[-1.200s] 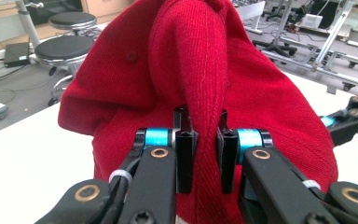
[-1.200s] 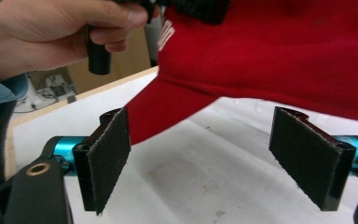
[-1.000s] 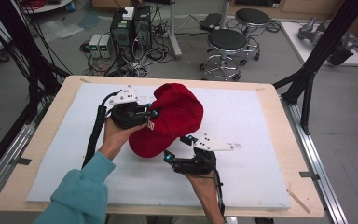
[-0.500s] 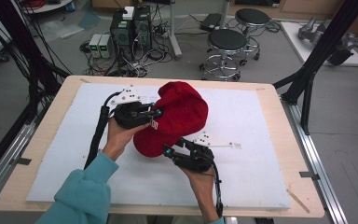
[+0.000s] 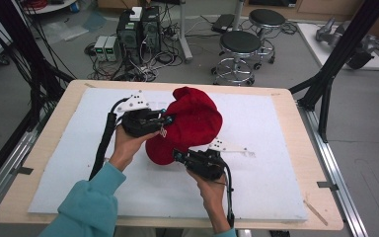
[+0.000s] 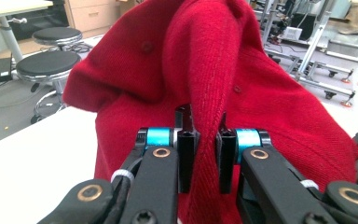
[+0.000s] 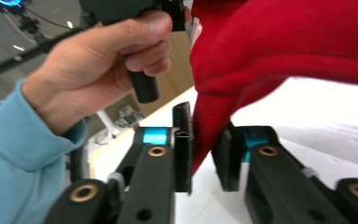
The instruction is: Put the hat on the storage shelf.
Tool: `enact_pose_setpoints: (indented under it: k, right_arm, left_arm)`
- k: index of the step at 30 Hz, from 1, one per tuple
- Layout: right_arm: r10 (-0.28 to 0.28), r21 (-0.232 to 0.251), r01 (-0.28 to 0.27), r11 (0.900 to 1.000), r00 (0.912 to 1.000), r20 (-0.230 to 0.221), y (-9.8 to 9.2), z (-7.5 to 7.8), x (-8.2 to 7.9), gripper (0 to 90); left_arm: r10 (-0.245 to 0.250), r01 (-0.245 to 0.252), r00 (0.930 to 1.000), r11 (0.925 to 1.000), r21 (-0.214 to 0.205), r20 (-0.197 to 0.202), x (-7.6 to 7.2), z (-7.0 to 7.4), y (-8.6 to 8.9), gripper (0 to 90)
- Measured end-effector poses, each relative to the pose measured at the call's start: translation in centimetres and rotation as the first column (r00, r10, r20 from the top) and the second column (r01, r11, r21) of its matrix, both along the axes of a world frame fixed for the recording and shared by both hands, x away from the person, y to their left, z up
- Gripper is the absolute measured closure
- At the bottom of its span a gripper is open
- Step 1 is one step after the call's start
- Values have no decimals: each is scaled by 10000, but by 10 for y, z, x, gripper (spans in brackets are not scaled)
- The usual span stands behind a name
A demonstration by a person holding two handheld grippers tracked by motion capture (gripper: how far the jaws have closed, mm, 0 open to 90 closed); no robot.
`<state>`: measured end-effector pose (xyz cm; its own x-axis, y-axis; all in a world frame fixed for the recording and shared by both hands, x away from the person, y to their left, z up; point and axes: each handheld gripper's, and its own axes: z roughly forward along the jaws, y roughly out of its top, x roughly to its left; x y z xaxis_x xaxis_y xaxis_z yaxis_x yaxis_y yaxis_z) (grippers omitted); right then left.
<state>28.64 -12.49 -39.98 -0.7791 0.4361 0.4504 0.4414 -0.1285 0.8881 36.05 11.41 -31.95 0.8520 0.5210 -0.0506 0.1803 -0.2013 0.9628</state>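
A red woollen garment (image 5: 193, 118) is bunched up over the white sheet (image 5: 276, 148), held off it at its left side. My left gripper (image 5: 166, 121) comes in from the left and is shut on an upright fold of the garment (image 6: 242, 93); the fold runs down between its pads (image 6: 186, 154). My right gripper (image 5: 176, 156) sits at the garment's lower front edge. Its jaws have just been closing, and a hanging corner of the red garment (image 7: 284, 42) is pinched between its pads (image 7: 182, 149). The right gripper view also has the left hand (image 7: 102, 70) on its handle.
The white sheet covers a wooden table (image 5: 296, 103). Black frame posts (image 5: 325, 74) stand at the table's right and left. Behind the table are stools (image 5: 242, 47) and computer boxes (image 5: 138, 27) with cables on the floor.
My right gripper has moved left up to the garment's lower edge and closed on it. The left gripper has kept its hold and barely shifted.
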Motion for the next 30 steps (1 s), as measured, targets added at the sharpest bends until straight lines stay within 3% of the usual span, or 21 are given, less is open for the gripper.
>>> enact_pose_setpoints:
  k: [10,14,18,22,25,30]
  right_arm:
    - [5,-221,-5,9998,10000,-25,-2,1,0,853]
    - [-20,-449,25,9990,9999,111,-1,2,-1,854]
    - [-223,-644,240,9976,9994,268,-2,4,-2,854]
    - [-329,-759,353,9965,9989,322,-5,5,-1,854]
    - [-445,-988,489,9939,9979,470,-6,6,0,854]
    - [-612,-1205,680,9904,9964,594,-9,9,2,854]
  left_arm:
    - [-146,144,9999,9996,227,72,0,-1,0,823]
    - [-236,236,9997,9995,207,-33,0,0,2,764]
    - [-119,120,9999,9999,52,-84,0,2,6,498]
    - [346,-346,9994,9994,77,-30,1,3,14,123]
    - [146,-149,9997,9998,-125,-219,2,2,24,80]
    - [333,-333,9992,9994,14,-224,-1,-2,38,65]
